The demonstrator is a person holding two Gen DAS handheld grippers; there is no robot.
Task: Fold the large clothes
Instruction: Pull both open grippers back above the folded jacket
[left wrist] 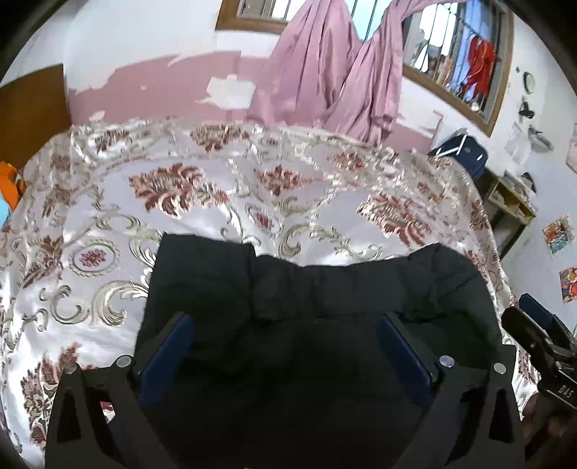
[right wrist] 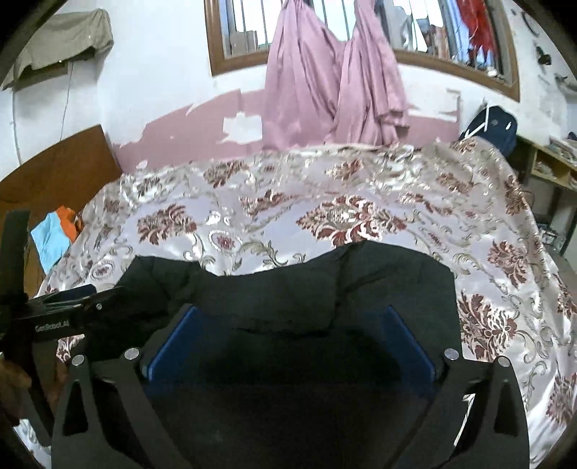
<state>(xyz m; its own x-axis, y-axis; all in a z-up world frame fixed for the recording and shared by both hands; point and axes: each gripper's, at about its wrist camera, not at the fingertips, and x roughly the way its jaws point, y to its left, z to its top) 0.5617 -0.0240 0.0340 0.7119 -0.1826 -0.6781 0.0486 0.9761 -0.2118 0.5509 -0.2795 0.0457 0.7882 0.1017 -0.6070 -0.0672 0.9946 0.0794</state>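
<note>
Both grippers were seen with their blue-padded fingers spread wide and nothing caught between them: the left gripper (left wrist: 285, 324) and the right gripper (right wrist: 290, 317) were each held over the near part of a black garment (left wrist: 306, 288), side by side. That garment (right wrist: 288, 288) was laid flat on the bed, at its near edge, with its far hem wavy and its two far corners raised a little higher than the middle; a seam or fold was visible across its centre. In the left wrist view the right gripper was caught at the right border, and in the right wrist view the left gripper was caught at the left border, level with the garment's side. Under the garment a shiny bedspread (left wrist: 216, 202) with red floral and cream scroll patterns was spread over the whole bed. Orange and light blue cloth (right wrist: 54, 234) was seen at the bed's left end, beside a brown wooden headboard (right wrist: 61, 166). Behind the bed, pink curtains (right wrist: 331, 83) were hung from a barred window (right wrist: 245, 32), and a dark blue bag (right wrist: 494, 126) was set at the right.
</note>
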